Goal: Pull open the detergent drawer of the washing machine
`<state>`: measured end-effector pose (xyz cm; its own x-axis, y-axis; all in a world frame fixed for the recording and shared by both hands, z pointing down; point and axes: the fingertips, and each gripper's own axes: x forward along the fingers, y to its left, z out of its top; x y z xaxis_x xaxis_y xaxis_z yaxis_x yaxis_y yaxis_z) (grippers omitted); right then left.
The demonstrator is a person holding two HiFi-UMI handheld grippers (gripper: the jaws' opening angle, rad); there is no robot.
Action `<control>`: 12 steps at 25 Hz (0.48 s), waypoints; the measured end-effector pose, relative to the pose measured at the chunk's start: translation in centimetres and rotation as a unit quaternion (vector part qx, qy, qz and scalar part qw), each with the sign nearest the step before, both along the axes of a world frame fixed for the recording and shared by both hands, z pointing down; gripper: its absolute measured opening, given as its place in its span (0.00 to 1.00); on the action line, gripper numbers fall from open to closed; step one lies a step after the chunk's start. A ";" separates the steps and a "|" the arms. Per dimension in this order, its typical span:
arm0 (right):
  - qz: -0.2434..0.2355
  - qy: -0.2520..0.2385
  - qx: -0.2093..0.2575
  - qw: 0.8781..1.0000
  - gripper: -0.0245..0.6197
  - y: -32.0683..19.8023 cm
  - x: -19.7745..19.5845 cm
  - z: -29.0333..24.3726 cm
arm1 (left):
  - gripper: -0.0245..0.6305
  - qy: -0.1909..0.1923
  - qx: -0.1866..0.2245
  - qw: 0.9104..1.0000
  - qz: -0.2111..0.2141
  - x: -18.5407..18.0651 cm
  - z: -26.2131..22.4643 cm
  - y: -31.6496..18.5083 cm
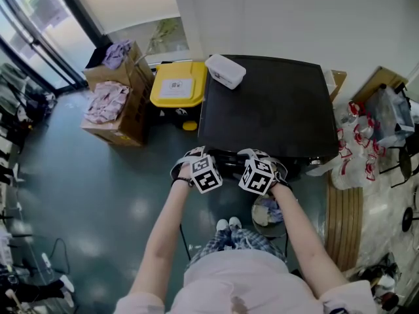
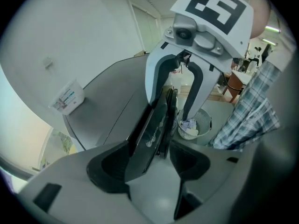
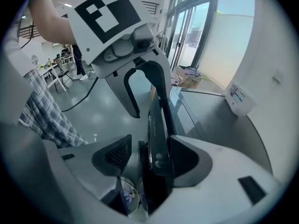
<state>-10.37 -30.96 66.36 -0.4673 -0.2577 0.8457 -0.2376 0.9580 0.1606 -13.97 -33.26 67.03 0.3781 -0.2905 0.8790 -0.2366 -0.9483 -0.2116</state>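
The left gripper (image 2: 149, 158) and right gripper (image 3: 148, 160) meet the washer (image 1: 262, 103) at its 6 o'clock edge. Both are open, each straddling the dark front panel (image 3: 156, 125) without clamping it. The drawer cannot be picked out there. One white box (image 1: 225, 70) rests at the lid's 11 o'clock corner. At 9 o'clock stand one yellow bin (image 1: 177, 84) and two cartons (image 1: 114, 113) of clothes. One basket (image 1: 267, 213) sits on the floor at 6, with bags (image 1: 357, 142) at 3.

Bright, even daylight from glass doors (image 1: 29, 41) far left. Soft glare patches on floor (image 1: 137, 208). Washing machine (image 1: 262, 103) top dark, matte. Gripper views strongly fisheye, corners vignetted black, nearest parts soft.
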 end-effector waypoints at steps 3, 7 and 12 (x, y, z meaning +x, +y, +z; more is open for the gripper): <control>-0.003 0.015 0.018 1.000 0.41 -0.4 0.1 0.1 | 0.45 -0.004 0.007 1.000 0.002 -0.2 0.0 -0.1; 0.001 0.041 0.052 0.998 0.31 -0.8 0.4 0.3 | 0.37 -0.034 0.041 0.998 0.014 -0.3 0.3 -0.3; 0.004 0.061 0.086 0.994 0.24 -1.3 0.3 0.4 | 0.30 -0.053 0.076 0.996 0.019 -0.6 0.3 -0.8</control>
<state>-10.07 -32.21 66.79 -0.3618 -0.4071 0.8387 -0.2137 0.9119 0.3504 -14.55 -34.06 67.31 0.2985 -0.4101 0.8618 -0.1704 -0.9114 -0.3747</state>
